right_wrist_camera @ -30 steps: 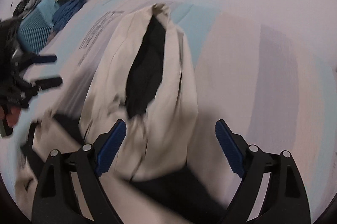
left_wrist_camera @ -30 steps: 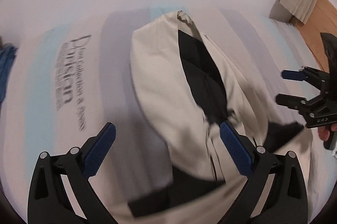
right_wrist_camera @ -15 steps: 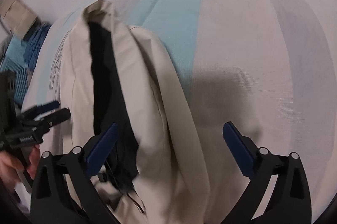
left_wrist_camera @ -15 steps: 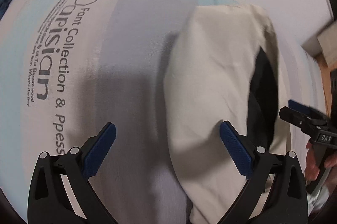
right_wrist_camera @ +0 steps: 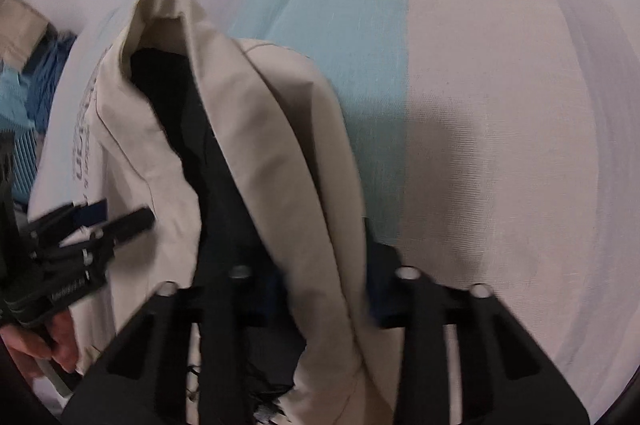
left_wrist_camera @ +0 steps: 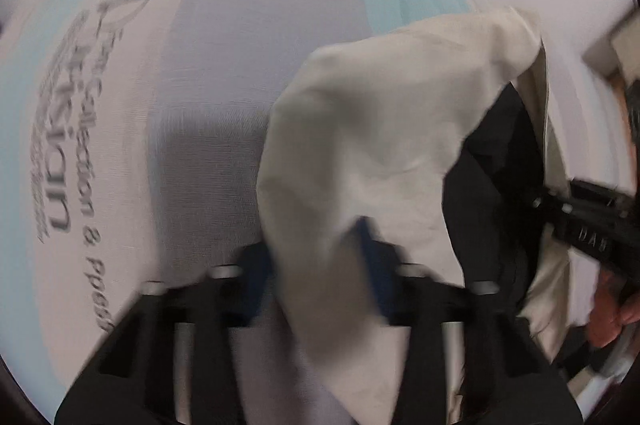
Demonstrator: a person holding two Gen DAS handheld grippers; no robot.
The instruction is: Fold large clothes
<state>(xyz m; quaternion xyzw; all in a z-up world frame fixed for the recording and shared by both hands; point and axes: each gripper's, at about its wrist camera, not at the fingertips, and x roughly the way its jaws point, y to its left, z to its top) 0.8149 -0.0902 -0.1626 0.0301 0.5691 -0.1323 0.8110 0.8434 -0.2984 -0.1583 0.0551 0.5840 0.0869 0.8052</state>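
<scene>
Now the left tool [left_wrist_camera: 320, 281] is closing on the beige jacket's [left_wrist_camera: 372, 145] edge; the right tool [right_wrist_camera: 320, 285] is likewise closing on its other edge, cloth between both jaws.

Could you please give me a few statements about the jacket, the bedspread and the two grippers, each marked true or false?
1. The beige jacket has a black lining. True.
2. The left gripper hangs over bare bedspread with nothing between its jaws. False: its jaws are closing with a fold of the jacket's beige cloth between them.
3. The right gripper has beige jacket cloth between its closing jaws. True.
4. The striped bedspread is plain, with no lettering. False: dark printed lettering runs along it in the left wrist view.
5. The jacket is zipped shut. False: it gapes open, showing the lining.
</scene>
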